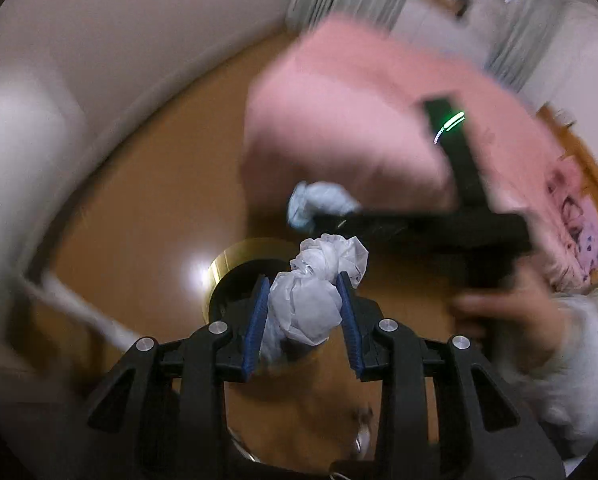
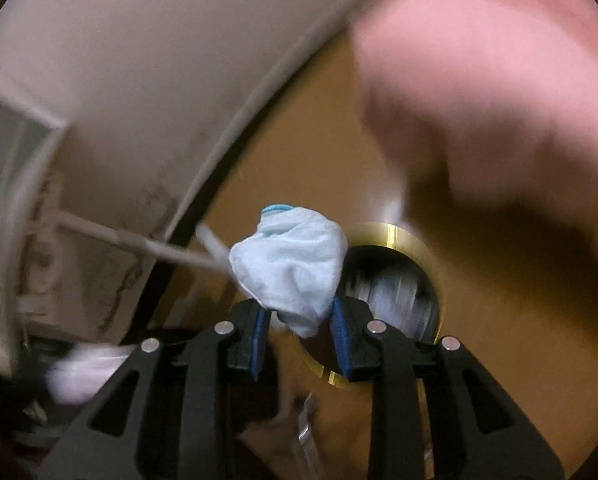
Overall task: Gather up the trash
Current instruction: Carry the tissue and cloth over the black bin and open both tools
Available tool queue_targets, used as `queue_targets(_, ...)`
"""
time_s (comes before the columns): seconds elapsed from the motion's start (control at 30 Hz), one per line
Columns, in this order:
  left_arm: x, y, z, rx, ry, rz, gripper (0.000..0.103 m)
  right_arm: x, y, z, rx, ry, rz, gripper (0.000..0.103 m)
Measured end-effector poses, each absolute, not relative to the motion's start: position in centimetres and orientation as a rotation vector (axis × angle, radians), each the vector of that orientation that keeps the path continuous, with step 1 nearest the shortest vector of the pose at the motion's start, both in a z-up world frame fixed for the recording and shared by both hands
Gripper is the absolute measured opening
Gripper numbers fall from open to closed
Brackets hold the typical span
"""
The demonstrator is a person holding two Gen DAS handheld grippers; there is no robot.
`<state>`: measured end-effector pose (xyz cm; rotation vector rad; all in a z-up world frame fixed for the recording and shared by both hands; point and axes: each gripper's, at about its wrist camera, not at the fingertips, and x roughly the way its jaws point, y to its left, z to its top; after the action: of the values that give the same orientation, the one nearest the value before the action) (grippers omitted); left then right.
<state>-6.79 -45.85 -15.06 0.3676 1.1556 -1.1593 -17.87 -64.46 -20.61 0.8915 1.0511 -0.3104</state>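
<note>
While both hands hang over the wooden floor [image 1: 147,208], each gripper carries its own piece of trash towards the same place. The left gripper [image 1: 303,314] has its blue pads closed part-way on a crumpled white paper wad [image 1: 311,292]; the wad bulges out above the fingertips, so the grip sits low on it and leaves the loose top free. The right gripper [image 2: 299,324] has its jaws drawn in to a similar narrow gap, pinching the lower corner of a balled pale-blue tissue [image 2: 291,260], most of which stands clear above the pads. From the left wrist view the right gripper shows as a dark blurred bar with the same blue tissue [image 1: 319,200] at its tip, held by a hand [image 1: 511,316] in a light sleeve.

Both tools tilt steeply downward, and that seems to be on purpose: just beyond the fingertips lies a round bin [image 2: 395,280] with a gold rim and a dark inside, where pale smeared shapes may be trash already dropped in. In the left view the bin [image 1: 235,264] sits directly behind the wad. A pink bedcover [image 1: 359,120] fills the far side, and a white wall [image 2: 159,80] curves along the left. Heavy blur smears the surroundings, so finer detail cannot be told. The likely next step is letting go over the opening; the high-standing tissue may tip sideways on release.
</note>
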Motion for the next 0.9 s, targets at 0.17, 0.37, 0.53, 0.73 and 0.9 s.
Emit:
queue_targets(0.17, -5.3, -48.8, -28.1, 0.410, 1.425, -1.019, 0.033, -17.7, -65.5, -30.9, 1.043, 1.227, -0.371, 0.027)
queue_targets(0.37, -6.5, -50.5, -31.4, 0.408, 1.511, -1.000, 0.033, -19.5, -64.4, -35.0, 1.101, 1.264, -0.375, 0.027)
queue_targets(0.53, -9.0, -52.0, -29.9, 0.416, 1.437, -0.972, 0.092, -20.4, -65.6, -34.5, 1.134, 1.209, -0.409, 0.076)
queue_targets(0.73, -10.4, -53.1, -27.5, 0.422, 1.346, -1.000, 0.092, -22.5, -68.0, -31.5, 1.133, 1.104, -0.465, 0.091)
queue_targets(0.9, -13.5, -50.9, -19.5, 0.438, 1.116, -1.121, 0.092, -23.6, -69.5, -24.1, 0.968, 0.979, -0.621, 0.091)
